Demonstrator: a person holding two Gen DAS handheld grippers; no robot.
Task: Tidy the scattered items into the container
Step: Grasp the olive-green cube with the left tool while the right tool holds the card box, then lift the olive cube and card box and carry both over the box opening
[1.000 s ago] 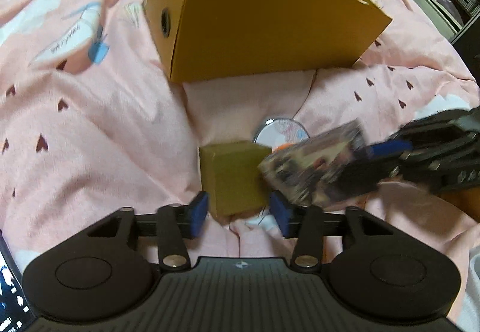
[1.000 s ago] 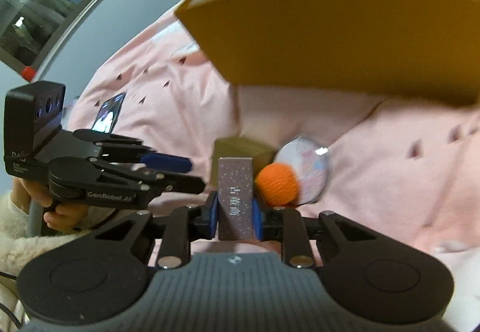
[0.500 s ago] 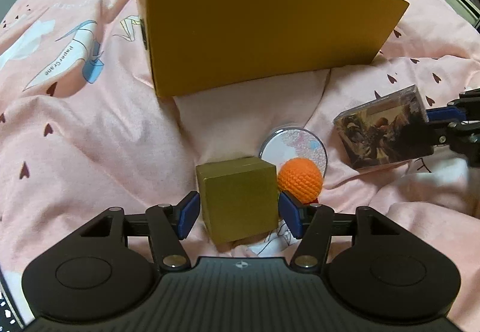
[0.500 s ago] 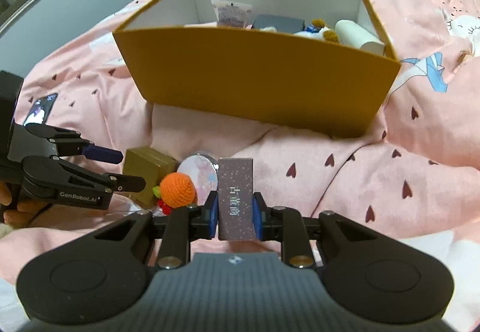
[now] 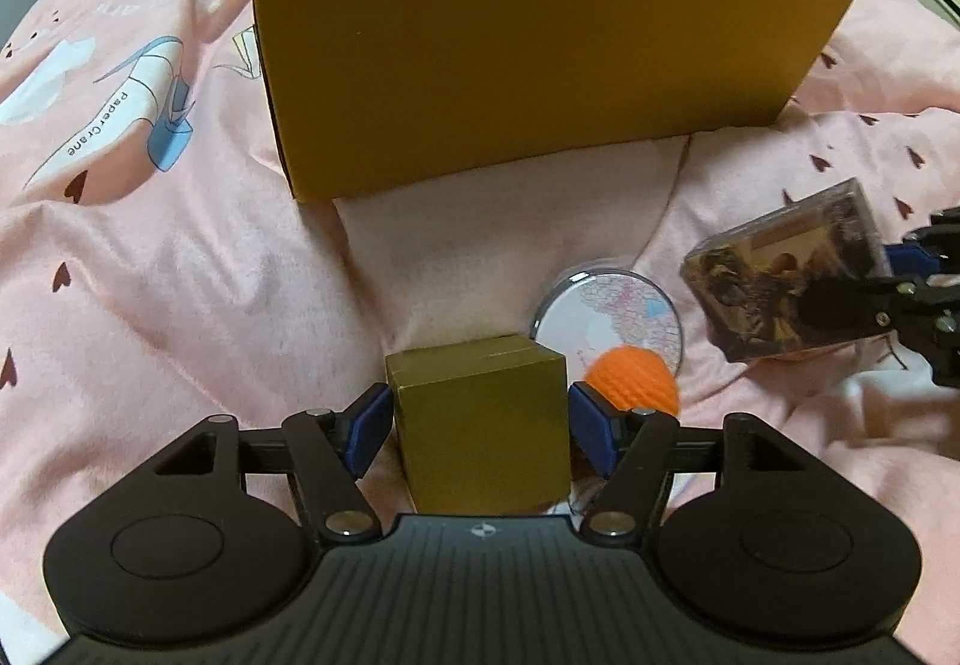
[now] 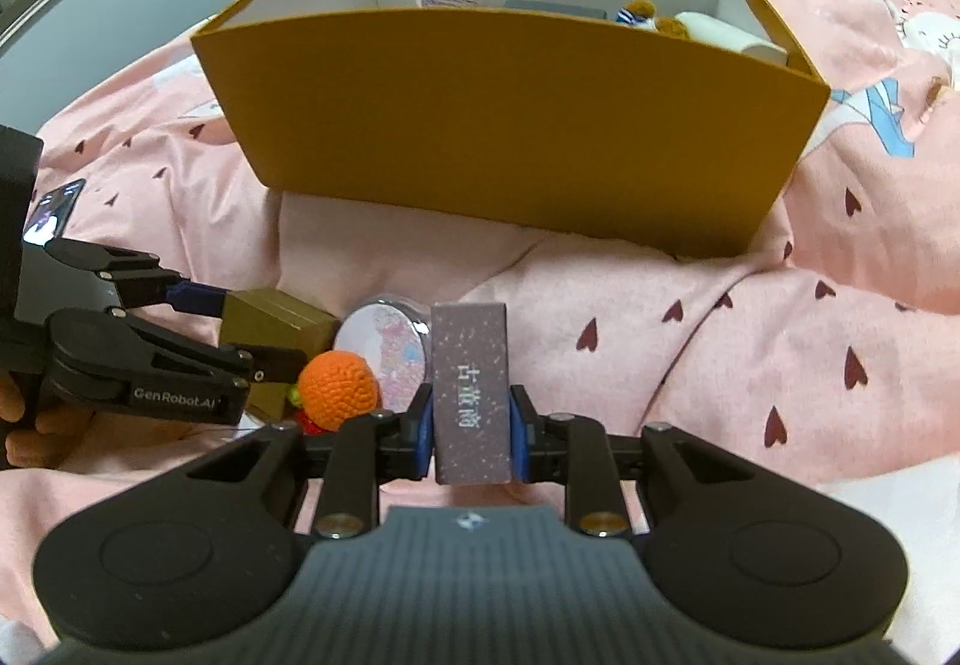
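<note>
The left gripper [image 5: 478, 422] sits low over the bed, its jaws level and spread wide, one blue pad on each side of a small gold box [image 5: 480, 425]; the pads lie at or just beside the box's side faces, and actual contact cannot be told. In the right wrist view the same gripper reaches in from the left edge, with the person's left hand [image 6: 15, 425] showing behind its black body. The right gripper [image 6: 471, 428] is raised a little above the bed, jaws level and clamped on the narrow sides of a purple speckled card box [image 6: 473, 395], which stands upright between the blue pads.
</note>
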